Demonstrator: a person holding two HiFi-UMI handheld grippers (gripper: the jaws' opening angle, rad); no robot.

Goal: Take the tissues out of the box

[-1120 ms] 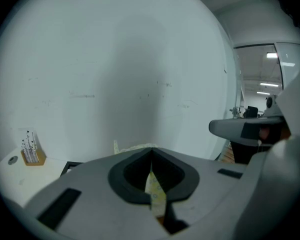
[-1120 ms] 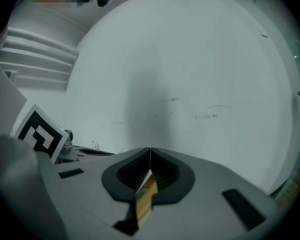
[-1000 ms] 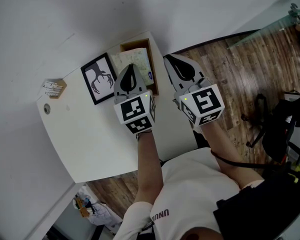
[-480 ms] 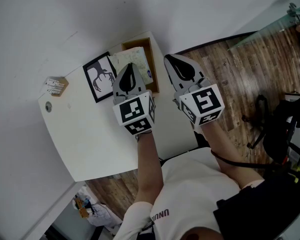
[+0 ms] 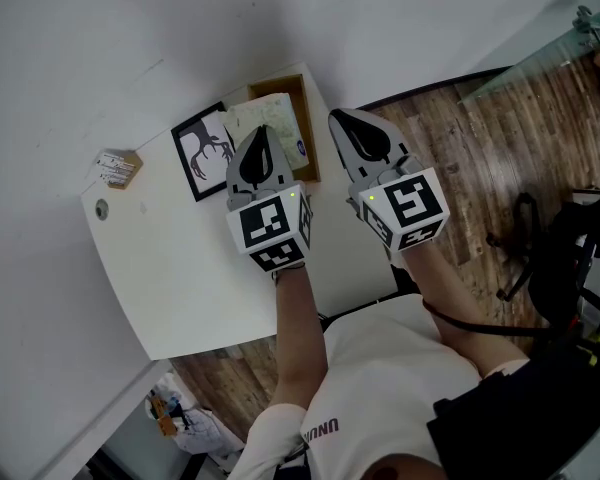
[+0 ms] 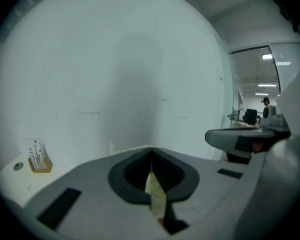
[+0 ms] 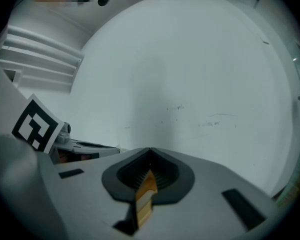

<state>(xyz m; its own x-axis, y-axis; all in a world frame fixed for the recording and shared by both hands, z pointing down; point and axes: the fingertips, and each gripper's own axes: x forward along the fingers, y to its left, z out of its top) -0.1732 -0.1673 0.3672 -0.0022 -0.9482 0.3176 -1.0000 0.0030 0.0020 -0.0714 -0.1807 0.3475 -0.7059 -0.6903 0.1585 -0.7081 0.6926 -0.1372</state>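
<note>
The left gripper [image 5: 263,131], clamped on the tissue pack [image 5: 280,123], has risen a little, carrying the pack slightly higher above the wooden box [image 5: 308,128]. In the head view the table [image 5: 180,268], the framed picture [image 5: 205,151] and the small card stand [image 5: 118,167] have all drifted a touch up and rightward, as has the box

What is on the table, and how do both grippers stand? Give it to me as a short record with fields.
table: white, set against a white wall
box: wooden, open-topped, at the table's far corner
tissues: pale pack lying in the box
picture: black-framed, lying flat to the left of the box
left gripper: jaws together, over the tissues; whether it pinches a sheet cannot be told
right gripper: jaws together, just right of the box
</note>
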